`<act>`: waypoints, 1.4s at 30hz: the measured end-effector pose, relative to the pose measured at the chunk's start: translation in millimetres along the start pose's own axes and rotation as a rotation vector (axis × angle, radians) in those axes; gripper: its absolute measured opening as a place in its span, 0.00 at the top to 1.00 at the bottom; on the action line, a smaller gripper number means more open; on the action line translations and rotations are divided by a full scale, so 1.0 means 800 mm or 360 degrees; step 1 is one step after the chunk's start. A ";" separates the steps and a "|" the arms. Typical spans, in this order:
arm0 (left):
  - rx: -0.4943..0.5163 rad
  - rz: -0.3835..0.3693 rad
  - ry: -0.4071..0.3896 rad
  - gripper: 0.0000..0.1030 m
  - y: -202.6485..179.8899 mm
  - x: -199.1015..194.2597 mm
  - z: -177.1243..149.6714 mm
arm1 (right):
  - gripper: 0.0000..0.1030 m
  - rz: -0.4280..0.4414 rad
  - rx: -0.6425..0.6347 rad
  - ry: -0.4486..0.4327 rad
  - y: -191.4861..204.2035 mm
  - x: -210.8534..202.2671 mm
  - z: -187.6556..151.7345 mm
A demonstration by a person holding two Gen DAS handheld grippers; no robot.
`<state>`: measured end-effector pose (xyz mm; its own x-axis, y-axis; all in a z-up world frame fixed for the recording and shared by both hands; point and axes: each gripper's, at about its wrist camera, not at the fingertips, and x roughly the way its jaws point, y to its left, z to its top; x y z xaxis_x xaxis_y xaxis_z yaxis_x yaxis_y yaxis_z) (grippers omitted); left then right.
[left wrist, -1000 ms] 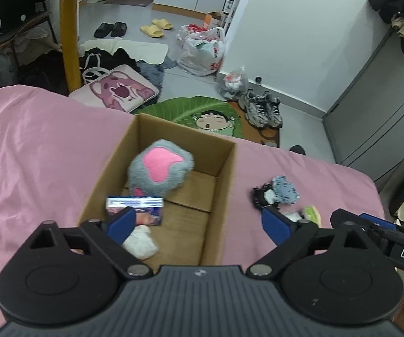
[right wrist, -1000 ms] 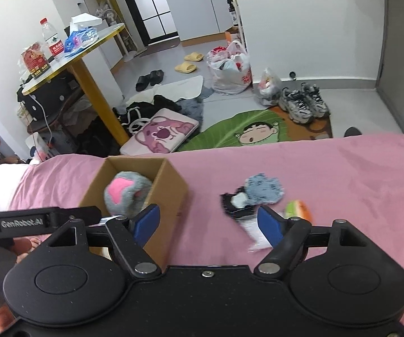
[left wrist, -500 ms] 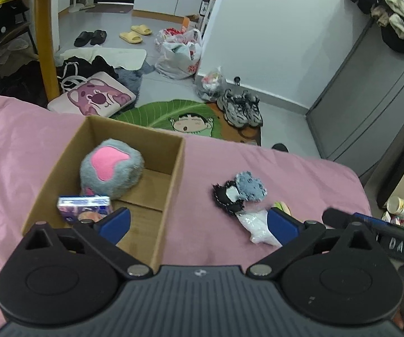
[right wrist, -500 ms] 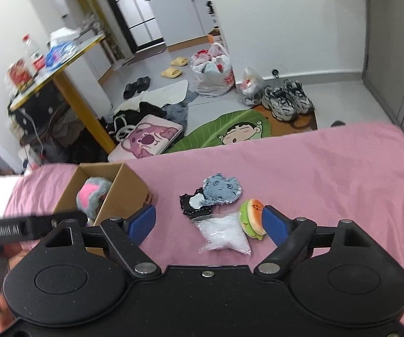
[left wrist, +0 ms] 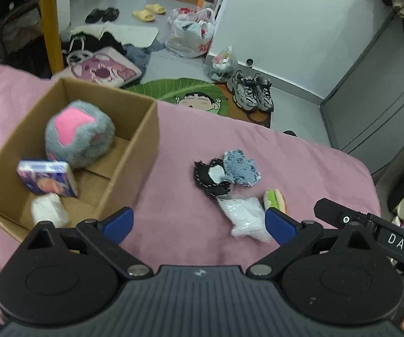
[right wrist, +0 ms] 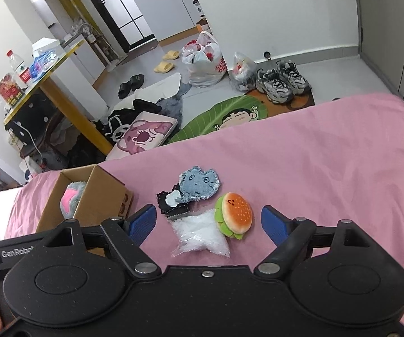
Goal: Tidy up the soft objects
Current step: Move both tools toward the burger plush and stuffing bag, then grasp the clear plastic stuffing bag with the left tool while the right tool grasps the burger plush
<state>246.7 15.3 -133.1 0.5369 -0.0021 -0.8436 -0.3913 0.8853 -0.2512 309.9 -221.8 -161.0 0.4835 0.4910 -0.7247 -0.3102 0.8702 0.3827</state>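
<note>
A cardboard box (left wrist: 142, 151) (right wrist: 103, 193) sits on the pink bed cover (left wrist: 300, 168). Inside lie a grey and pink plush ball (left wrist: 79, 137) (right wrist: 71, 199), a purple tissue pack (left wrist: 47, 178) and a white soft bundle (left wrist: 48, 210). Right of the box lie a blue denim patch (left wrist: 241, 167) (right wrist: 200, 186), a black patch (left wrist: 209, 177) (right wrist: 171, 203), a clear plastic bag (left wrist: 245, 217) (right wrist: 200, 234) and a burger plush (left wrist: 275, 199) (right wrist: 234, 214). My left gripper (left wrist: 199, 221) is open, empty, between box and bag. My right gripper (right wrist: 209, 223) is open around the bag and burger, above them.
Beyond the bed's far edge the floor holds a leaf-shaped cartoon mat (right wrist: 230, 115), grey sneakers (right wrist: 282, 80), plastic bags (right wrist: 206, 61), a pink cartoon pillow (right wrist: 142, 134) and a yellow-legged table (right wrist: 47, 70). A grey wardrobe (left wrist: 384, 98) stands right.
Both grippers have shifted right, away from the box and toward the loose items. The bag and burger plush now sit between the right gripper's fingers in view. Both stayed open.
</note>
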 end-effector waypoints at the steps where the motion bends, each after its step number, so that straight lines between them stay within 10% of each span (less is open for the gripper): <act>1: -0.0020 -0.0009 0.0008 0.03 -0.002 0.005 -0.001 | 0.22 0.0016 0.0012 0.0004 -0.003 0.002 0.001; 6: -0.0065 0.0033 -0.0044 0.07 -0.015 0.022 -0.004 | 0.25 0.0048 0.0061 0.0029 -0.020 0.013 0.002; 14: -0.0240 -0.0034 0.0036 0.49 -0.023 0.067 -0.011 | 0.33 0.0152 0.0176 0.0114 -0.046 0.036 0.007; 35: -0.0476 -0.0163 0.0164 0.74 -0.037 0.150 -0.035 | 0.41 0.0202 0.0367 0.0268 -0.086 0.101 0.000; 42: -0.0498 -0.0164 0.0165 0.77 -0.030 0.140 -0.036 | 0.66 0.0191 0.0348 0.0327 -0.084 0.113 -0.006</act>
<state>295.0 -19.4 -235.4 0.5131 -0.1455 -0.8459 -0.5577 0.6927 -0.4574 370.4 -236.1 -255.1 0.2716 0.5915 -0.7592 -0.1611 0.8057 0.5701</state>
